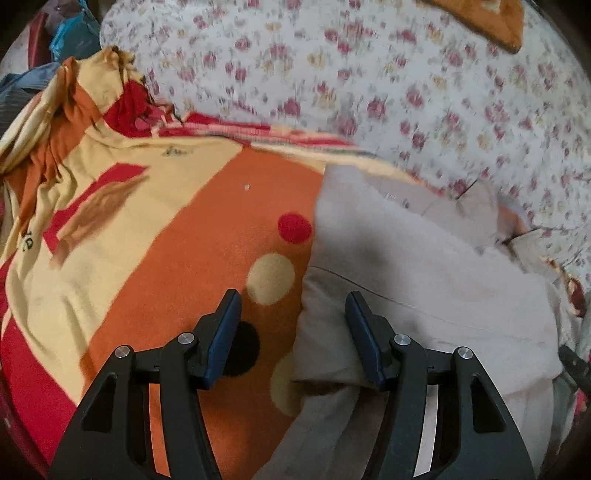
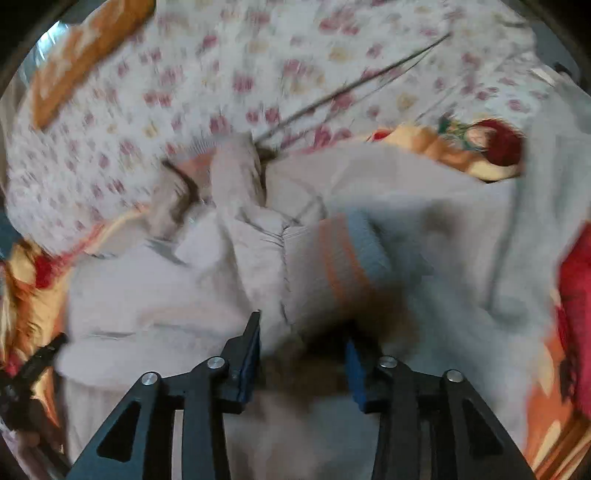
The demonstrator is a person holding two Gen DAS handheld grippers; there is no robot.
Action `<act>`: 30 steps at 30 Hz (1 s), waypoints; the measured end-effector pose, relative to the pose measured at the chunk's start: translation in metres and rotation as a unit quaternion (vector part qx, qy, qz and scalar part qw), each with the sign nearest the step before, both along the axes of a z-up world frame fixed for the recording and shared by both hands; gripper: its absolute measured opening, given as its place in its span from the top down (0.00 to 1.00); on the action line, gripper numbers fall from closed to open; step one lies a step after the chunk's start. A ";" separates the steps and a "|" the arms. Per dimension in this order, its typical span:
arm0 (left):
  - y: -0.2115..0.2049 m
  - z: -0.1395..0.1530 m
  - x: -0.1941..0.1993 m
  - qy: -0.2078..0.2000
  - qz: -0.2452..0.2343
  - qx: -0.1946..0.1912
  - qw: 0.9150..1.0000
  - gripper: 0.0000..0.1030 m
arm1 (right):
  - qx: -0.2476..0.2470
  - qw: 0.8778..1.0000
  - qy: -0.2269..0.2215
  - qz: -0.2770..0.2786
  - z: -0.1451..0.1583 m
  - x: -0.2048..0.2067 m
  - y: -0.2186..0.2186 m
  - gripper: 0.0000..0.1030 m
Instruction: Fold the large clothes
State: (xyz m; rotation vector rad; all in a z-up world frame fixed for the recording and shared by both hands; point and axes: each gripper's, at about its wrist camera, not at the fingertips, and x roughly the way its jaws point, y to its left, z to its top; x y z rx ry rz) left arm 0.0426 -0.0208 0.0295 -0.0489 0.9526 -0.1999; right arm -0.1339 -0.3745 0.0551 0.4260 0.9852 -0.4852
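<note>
In the left wrist view, a heap of clothes (image 1: 70, 40) in blue and dark red sits at ten o'clock, at the frame edge. Below it a bunched fold of the blanket (image 1: 122, 206), cream, orange and red, rises at nine o'clock, and the blanket spreads flat toward the centre, with red, cream and black dots near six o'clock. The left gripper (image 1: 291, 336) stands wide, jaws well apart, holding nothing; its left finger lies over the black dot, its right finger over the edge of the garment (image 1: 424, 280). That garment, pale grey-pink, lies on the blanket from five to three o'clock, rumpled at its far end. Beyond, the floral sheet (image 1: 369, 74) covers the bed from twelve to three o'clock, and an orange cushion (image 1: 491, 22) shows at one o'clock. In the right wrist view, blurred throughout, the tip of the other gripper shows dark at eight o'clock, over blanket (image 2: 26, 291) and garment edge. The cushion (image 2: 85, 48) lies at ten o'clock on the sheet (image 2: 221, 74). The garment (image 2: 236, 280) fills the centre, creased into folds around eleven o'clock, with an orange and blue striped band (image 2: 351, 251) near the middle. The right gripper (image 2: 304, 354) is wide too, with cloth lying between its fingers but not pinched. More blanket shows at two and four o'clock.
</note>
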 end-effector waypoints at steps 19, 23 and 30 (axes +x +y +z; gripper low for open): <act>-0.045 -0.014 -0.006 -0.025 -0.074 0.086 0.993 0.43 | -0.095 0.994 0.033 0.045 -0.022 0.057 0.016 0.50; -0.046 -0.015 -0.007 -0.026 -0.074 0.088 0.993 0.43 | -0.092 0.994 0.030 0.049 -0.011 0.052 0.020 0.50; -0.047 -0.015 -0.009 -0.032 -0.074 0.094 0.992 0.43 | -0.086 0.994 -0.007 0.074 0.014 0.024 0.046 0.48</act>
